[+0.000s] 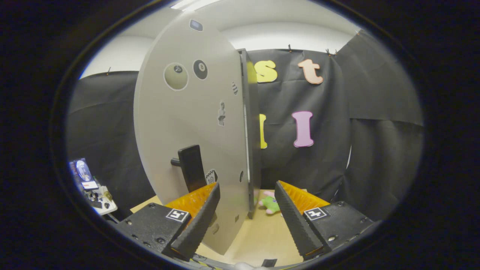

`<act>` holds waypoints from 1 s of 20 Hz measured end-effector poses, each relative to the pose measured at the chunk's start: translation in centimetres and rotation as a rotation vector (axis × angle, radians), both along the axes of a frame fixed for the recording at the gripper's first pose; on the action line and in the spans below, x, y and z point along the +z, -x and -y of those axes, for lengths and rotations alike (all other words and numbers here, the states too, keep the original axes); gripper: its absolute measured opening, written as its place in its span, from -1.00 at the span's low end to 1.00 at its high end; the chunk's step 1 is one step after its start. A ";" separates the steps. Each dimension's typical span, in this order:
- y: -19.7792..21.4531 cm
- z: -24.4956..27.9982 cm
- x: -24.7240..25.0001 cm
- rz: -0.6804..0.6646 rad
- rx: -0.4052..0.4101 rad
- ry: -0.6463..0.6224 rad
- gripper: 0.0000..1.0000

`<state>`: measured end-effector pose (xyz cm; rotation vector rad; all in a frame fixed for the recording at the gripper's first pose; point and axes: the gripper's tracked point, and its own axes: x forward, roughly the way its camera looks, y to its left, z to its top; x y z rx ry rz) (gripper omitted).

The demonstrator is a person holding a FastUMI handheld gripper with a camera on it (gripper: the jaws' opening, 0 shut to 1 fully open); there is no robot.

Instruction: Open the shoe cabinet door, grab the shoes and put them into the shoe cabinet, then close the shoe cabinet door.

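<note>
In the gripper view the gripper (247, 217) is released, its two fingers spread wide with nothing between them but the free edge of the grey shoe cabinet door (191, 123), which stands just ahead and a little to the left of the gap. The door looks swung partly out, its face turned toward the left finger (197, 221), and its black handle (192, 167) sits just above and beyond that finger's tip, not touched. Beyond the right finger (296, 221), low on the tan desk (262, 236), lies a small green and pink soft thing (270, 202); whether it is one of the shoes is too small to tell. The step in hand reads as working the door. To do it well, I judge the fingers should rise and shift left until the handle lies squarely between them, clamp on its flat sides, then follow the hinge's arc rather than pull straight, so the grip does not slip off.
</note>
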<state>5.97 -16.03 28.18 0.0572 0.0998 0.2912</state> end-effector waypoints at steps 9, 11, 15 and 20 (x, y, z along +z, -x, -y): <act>-1.4 -9.9 0.1 0.014 -0.007 0.018 0.93; -2.4 -12.2 -0.1 0.008 -0.009 0.013 0.93; -6.0 -16.7 0.7 0.031 -0.009 0.046 0.93; -9.2 -20.6 1.0 0.040 -0.039 0.035 0.99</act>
